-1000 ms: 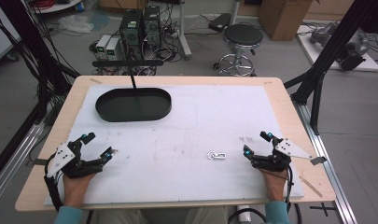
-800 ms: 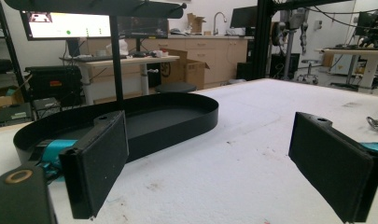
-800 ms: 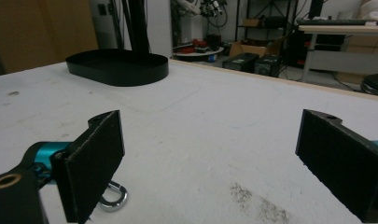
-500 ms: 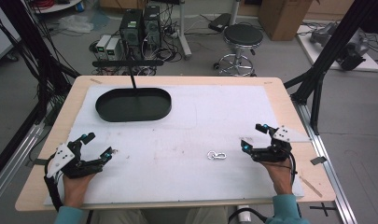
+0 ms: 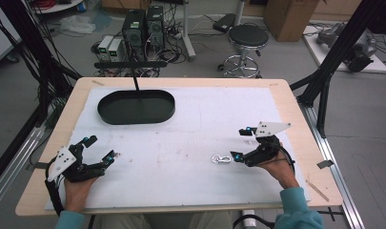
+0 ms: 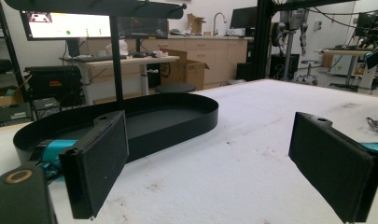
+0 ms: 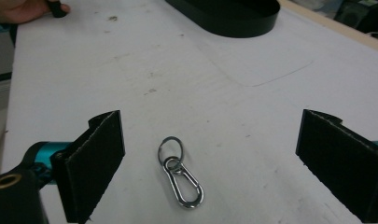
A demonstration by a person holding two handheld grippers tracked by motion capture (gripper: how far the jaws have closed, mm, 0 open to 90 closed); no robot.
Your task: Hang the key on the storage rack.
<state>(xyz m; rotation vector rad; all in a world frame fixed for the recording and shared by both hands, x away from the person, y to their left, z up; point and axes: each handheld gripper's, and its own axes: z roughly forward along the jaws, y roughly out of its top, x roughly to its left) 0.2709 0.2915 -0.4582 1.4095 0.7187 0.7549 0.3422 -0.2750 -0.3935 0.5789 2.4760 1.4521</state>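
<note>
A small silver snap clip with a key ring [image 5: 221, 158] lies flat on the white mat, at the front right. My right gripper [image 5: 241, 143] is just to its right, open wide, with one jaw close to the clip. In the right gripper view the clip [image 7: 179, 172] lies on the mat between the two spread pads, nearer the left one, and the right gripper [image 7: 214, 154] touches nothing. My left gripper [image 5: 102, 147] rests open at the front left with nothing in it. A black oval tray [image 5: 136, 106] sits at the back left and looks empty [image 6: 177, 126].
The white mat [image 5: 190, 119] covers most of the wooden table. A thin black post [image 5: 136, 78] rises behind the tray. On the floor beyond the table are a stool [image 5: 248, 36] and computer cases [image 5: 143, 24]. Black frame legs [image 5: 324, 90] stand at the right.
My right gripper has moved left and forward to the clip and turned so its jaws now face it. The left gripper and the clip have stayed put.
</note>
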